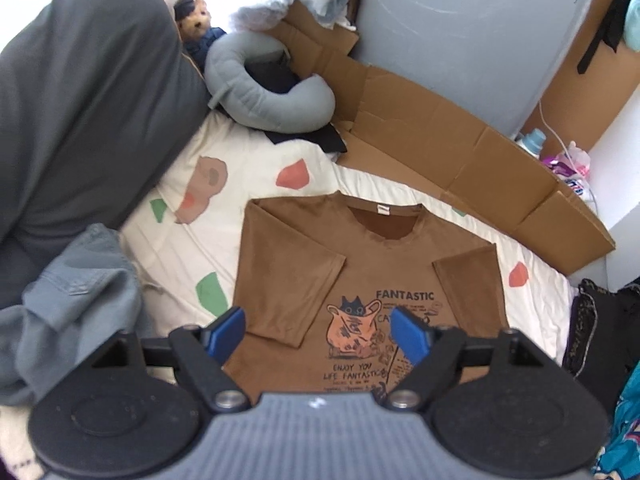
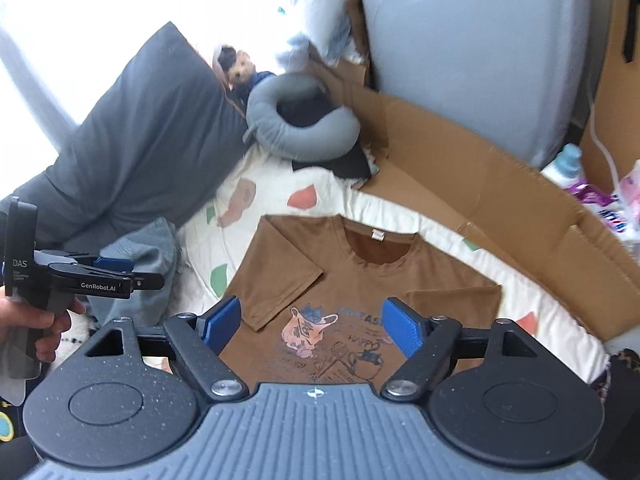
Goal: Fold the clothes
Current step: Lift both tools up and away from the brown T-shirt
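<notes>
soft brown t-shirt [image 1: 372,280] flat on quilted bedspread [image 1: 256,176]

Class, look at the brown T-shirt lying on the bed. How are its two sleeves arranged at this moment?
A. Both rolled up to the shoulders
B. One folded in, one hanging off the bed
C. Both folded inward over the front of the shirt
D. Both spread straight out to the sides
C: on the brown T-shirt, the sleeve on the picture's left and the one on the right each lie flat across the shirt's front.
</notes>
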Action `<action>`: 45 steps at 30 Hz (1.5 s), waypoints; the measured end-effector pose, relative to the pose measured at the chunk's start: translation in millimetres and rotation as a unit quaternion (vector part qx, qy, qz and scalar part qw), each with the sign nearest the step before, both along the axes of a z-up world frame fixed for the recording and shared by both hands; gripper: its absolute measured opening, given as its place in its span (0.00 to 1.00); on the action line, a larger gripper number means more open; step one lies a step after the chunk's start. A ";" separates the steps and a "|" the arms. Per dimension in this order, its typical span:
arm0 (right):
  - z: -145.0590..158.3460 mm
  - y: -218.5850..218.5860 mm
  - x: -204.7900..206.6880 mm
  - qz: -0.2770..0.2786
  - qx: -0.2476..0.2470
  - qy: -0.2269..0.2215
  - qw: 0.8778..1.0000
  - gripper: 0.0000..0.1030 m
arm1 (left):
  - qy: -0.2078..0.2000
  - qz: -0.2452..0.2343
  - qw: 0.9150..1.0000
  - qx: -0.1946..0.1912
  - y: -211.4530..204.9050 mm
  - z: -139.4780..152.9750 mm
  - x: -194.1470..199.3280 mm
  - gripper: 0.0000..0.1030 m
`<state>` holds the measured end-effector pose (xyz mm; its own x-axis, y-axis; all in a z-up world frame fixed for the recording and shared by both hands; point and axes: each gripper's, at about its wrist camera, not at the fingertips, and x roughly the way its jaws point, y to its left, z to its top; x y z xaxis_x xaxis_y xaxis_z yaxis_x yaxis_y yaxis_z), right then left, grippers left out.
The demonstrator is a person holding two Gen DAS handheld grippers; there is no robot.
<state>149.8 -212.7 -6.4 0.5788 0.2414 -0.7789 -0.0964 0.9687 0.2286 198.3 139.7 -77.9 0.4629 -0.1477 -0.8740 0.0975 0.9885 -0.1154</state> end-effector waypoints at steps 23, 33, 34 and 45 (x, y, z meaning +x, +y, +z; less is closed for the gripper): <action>116.9 -111.8 -152.5 -0.088 -0.009 -0.056 0.994 0.83 | -0.030 -0.016 0.999 -0.009 11.1 82.1 -63.1 0.88; 113.4 -152.1 -212.3 -0.121 -0.002 -0.057 0.991 0.83 | -0.023 -0.005 1.000 -0.011 39.9 93.2 -96.2 0.88; 111.7 -155.2 -217.2 -0.122 -0.001 -0.058 0.991 0.83 | -0.023 -0.005 1.000 -0.013 42.4 92.6 -100.2 0.89; 39.9 -185.1 -261.5 -0.154 0.013 -0.051 0.987 0.83 | -0.029 -0.006 1.000 -0.007 53.0 43.0 -141.9 0.89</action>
